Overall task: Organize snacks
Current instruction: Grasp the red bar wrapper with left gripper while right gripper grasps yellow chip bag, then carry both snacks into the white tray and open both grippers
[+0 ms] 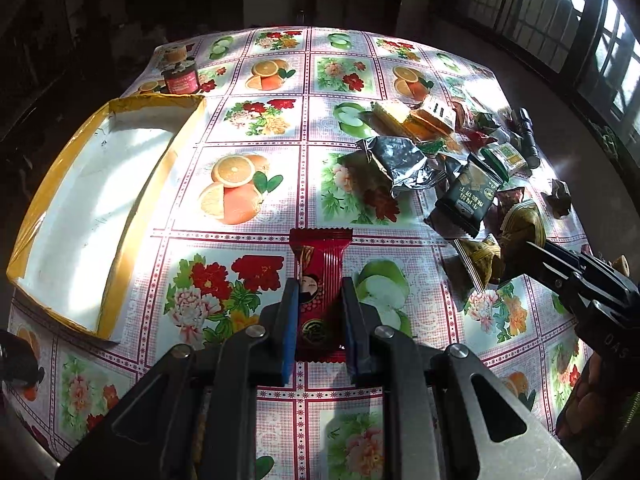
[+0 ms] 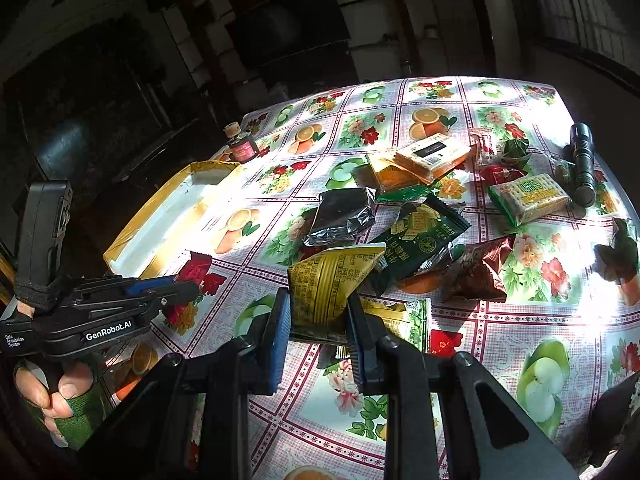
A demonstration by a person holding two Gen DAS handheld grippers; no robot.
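Note:
My left gripper [image 1: 320, 284] is shut on a red snack packet [image 1: 321, 276], held just above the tablecloth. It also shows in the right wrist view [image 2: 196, 280] with the red packet [image 2: 198, 266] at its tip. My right gripper [image 2: 318, 300] is shut on a yellow triangular packet [image 2: 328, 280], lifted near the snack pile; it shows in the left wrist view [image 1: 524, 246] with the packet [image 1: 520, 226]. An open white box with yellow edges [image 1: 120, 208] [image 2: 132, 248] lies at the left. A pile of snack packets [image 1: 440, 148] [image 2: 420, 208] covers the right side.
A small red-labelled jar [image 1: 180, 76] [image 2: 240, 146] stands at the far left corner. A black flashlight [image 2: 582, 160] [image 1: 528, 136] lies at the far right. A second yellow packet [image 1: 480, 260] lies below the right gripper. The table has a fruit-and-flower cloth [image 1: 240, 184].

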